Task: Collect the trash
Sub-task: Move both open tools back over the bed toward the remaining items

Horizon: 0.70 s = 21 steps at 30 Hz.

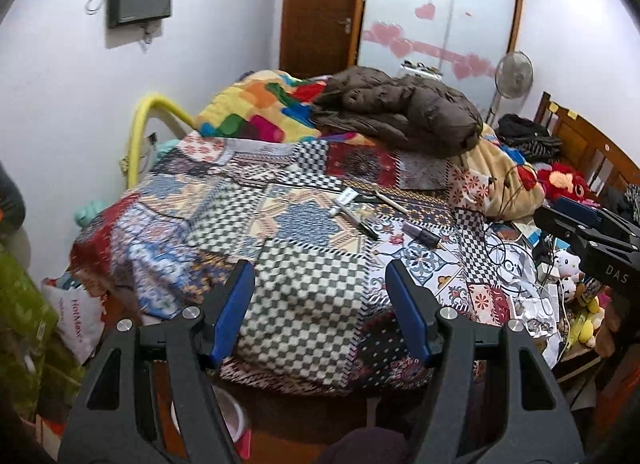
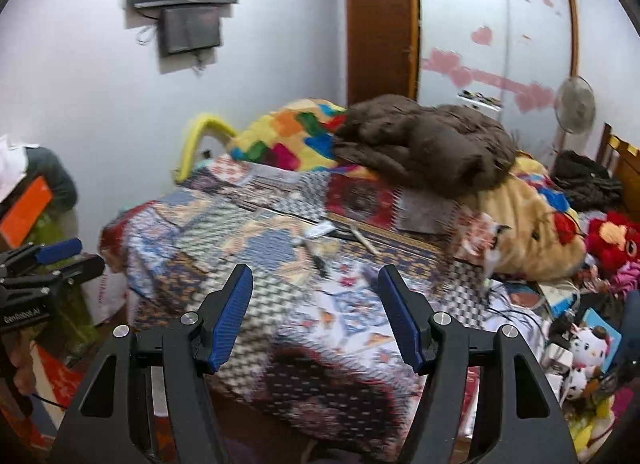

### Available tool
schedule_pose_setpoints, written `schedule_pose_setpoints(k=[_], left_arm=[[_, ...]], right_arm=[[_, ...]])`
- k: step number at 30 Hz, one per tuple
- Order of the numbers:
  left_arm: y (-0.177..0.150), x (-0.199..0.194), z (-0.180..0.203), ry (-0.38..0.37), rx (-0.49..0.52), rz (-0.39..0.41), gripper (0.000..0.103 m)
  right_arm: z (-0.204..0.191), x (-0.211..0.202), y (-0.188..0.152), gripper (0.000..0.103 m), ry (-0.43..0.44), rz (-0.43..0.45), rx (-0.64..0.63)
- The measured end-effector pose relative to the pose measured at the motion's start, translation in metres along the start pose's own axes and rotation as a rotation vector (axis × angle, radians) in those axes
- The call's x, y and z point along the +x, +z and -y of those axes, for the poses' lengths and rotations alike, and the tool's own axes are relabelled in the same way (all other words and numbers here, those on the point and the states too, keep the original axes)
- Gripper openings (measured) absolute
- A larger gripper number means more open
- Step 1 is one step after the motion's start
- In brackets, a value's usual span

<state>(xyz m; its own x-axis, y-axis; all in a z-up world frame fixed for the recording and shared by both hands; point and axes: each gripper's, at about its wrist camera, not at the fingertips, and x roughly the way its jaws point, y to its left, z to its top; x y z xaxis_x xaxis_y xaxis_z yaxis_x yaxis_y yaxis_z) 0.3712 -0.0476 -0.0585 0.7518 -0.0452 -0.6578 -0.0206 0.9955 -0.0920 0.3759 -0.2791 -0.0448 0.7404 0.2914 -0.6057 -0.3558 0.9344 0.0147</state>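
Small items lie on the patterned bedspread (image 1: 304, 264): a white tube (image 1: 345, 200), a black pen (image 1: 366, 229), a pale stick (image 1: 394, 202) and a dark purple tube (image 1: 420, 235). Crumpled foil and paper scraps (image 1: 534, 314) lie at the bed's right edge. My left gripper (image 1: 320, 276) is open and empty, above the near end of the bed. My right gripper (image 2: 316, 280) is open and empty, also short of those items; the right wrist view is blurred. The white tube (image 2: 318, 231) and pen (image 2: 318, 260) show there too. Each gripper shows in the other's view (image 1: 588, 224) (image 2: 56, 260).
A brown jacket (image 1: 400, 112) and a colourful blanket (image 1: 260, 108) are piled at the far end of the bed. Plush toys (image 1: 560, 180), cables and boxes crowd the right side. A white bag (image 1: 78, 320) and green box (image 1: 24, 324) stand left. A fan (image 1: 514, 76) stands by the wardrobe.
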Motion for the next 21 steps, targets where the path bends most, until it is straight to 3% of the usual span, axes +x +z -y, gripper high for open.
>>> schedule_pose_setpoints(k=[9, 21], left_arm=[[0.017, 0.095, 0.034, -0.032, 0.033, -0.092, 0.067], [0.022, 0.227, 0.052, -0.031, 0.022, -0.215, 0.067]], right_arm=[[0.053, 0.052, -0.011, 0.062, -0.072, -0.098, 0.012], [0.083, 0.154, -0.025, 0.062, -0.048, -0.225, 0.034]])
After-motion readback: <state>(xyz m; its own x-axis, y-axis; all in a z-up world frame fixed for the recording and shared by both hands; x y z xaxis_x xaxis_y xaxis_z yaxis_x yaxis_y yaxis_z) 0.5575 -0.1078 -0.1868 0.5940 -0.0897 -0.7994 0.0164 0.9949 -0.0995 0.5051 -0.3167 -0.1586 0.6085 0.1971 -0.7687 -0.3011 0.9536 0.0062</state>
